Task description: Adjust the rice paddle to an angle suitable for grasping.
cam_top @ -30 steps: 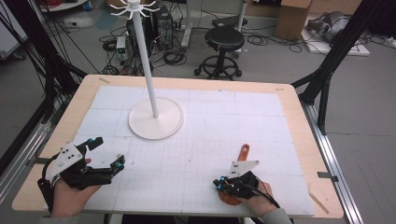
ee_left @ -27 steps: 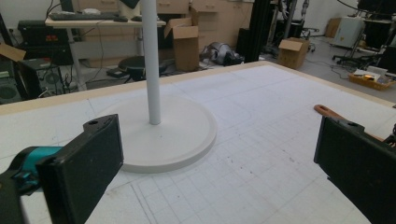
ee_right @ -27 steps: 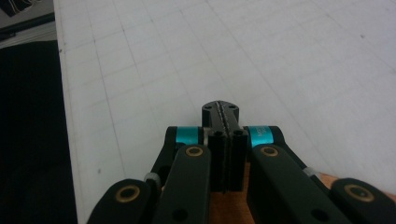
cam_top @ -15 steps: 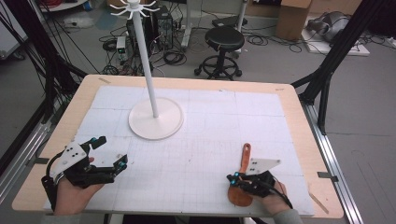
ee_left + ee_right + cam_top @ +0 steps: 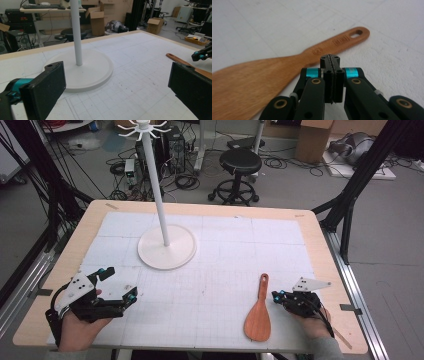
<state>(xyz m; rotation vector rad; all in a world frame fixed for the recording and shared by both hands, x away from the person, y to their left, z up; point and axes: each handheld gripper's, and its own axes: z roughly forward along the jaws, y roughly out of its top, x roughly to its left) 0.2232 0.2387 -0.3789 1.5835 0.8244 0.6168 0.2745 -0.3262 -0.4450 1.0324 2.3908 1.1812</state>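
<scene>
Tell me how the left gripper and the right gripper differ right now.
The left gripper has its jaws spread wide; the right gripper has its jaws pressed shut with nothing between them. The left gripper points toward the white stand, well short of it, while the right gripper points at the wooden spatula lying flat beside it. Both are hand-held, black with teal accents, low over the table.

A white stand point(image 5: 165, 251) with a round base and tall hooked pole sits on the gridded table point(image 5: 230, 245), 1 black stool point(image 5: 240, 162) behind on the floor.
</scene>
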